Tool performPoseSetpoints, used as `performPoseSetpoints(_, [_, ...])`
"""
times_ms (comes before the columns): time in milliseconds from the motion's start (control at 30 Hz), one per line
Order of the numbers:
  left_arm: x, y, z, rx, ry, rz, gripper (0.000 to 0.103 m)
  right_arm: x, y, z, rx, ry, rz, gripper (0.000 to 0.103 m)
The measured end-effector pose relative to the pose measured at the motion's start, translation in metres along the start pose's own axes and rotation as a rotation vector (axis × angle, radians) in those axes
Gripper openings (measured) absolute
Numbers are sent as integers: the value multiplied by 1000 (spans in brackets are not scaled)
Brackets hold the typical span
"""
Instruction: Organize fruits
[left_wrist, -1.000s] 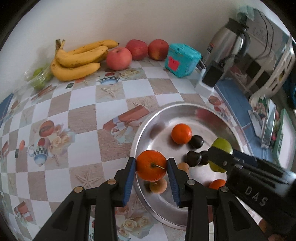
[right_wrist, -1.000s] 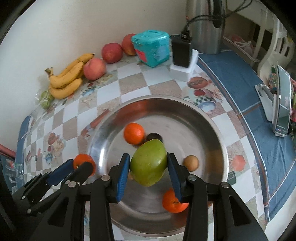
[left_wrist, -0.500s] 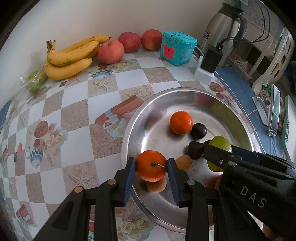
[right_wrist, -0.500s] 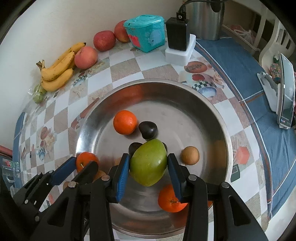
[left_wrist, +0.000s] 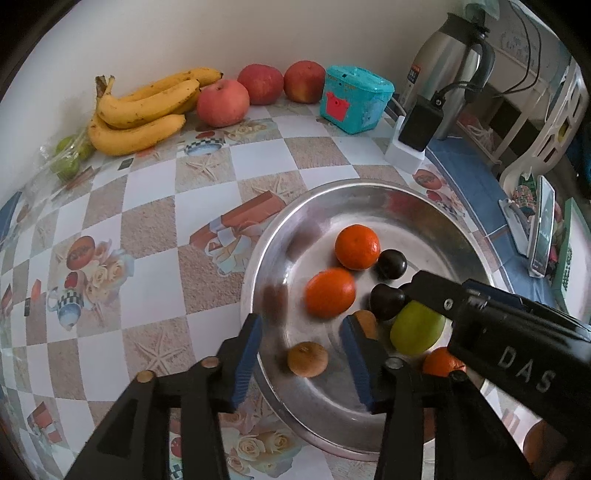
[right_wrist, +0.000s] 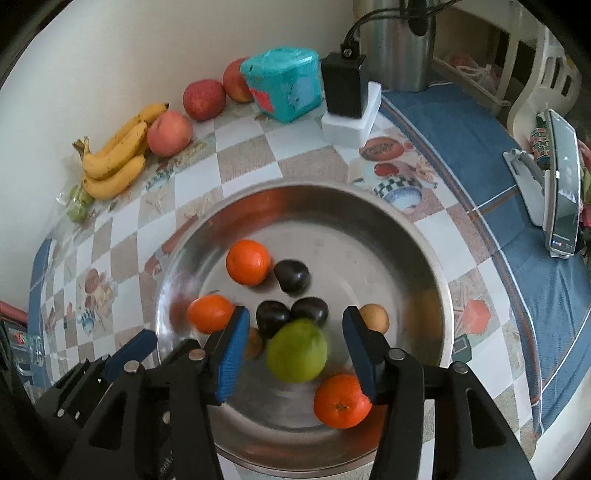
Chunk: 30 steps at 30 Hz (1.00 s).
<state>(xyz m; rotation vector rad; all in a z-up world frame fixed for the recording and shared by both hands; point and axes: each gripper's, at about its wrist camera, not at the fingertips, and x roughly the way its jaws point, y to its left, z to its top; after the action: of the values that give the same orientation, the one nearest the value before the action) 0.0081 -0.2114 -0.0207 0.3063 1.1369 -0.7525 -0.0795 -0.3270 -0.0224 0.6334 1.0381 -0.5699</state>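
Steel dish (right_wrist: 424, 266): fruit gathered within. Left gripper (left_wrist: 301, 354): jaws wide, empty; orange (left_wrist: 330, 292) lies just ahead. Right gripper (right_wrist: 293, 354): jaws wide; green mango (right_wrist: 296, 350) sits between them, blurred, apparently released.

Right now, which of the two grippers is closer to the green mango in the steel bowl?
The right gripper. Its open fingers sit either side of the green mango. The left gripper is open over the steel bowl's left edge, beside the mango.
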Motion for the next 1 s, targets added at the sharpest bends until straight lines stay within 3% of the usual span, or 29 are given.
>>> performPoseSetpoints(133, [-6, 5, 1, -25, -8, -14, 54, -5, 0, 2, 11, -26, 4, 54])
performPoseSetpoints(200, [-8, 8, 1, -40, -13, -21, 65, -7, 1, 1, 9, -36, 3, 54])
performPoseSetpoints(433, [-27, 25, -4, -96, -36, -30, 70, -16, 5, -2, 3, -76, 4, 55])
performPoseSetpoints(700, [-49, 67, -23, -229, -59, 37, 81, -19, 11, -11, -24, -87, 6, 65])
performPoseSetpoints(1000, [-61, 115, -44, -367, -62, 213, 91, -16, 29, -25, -104, -73, 0, 68])
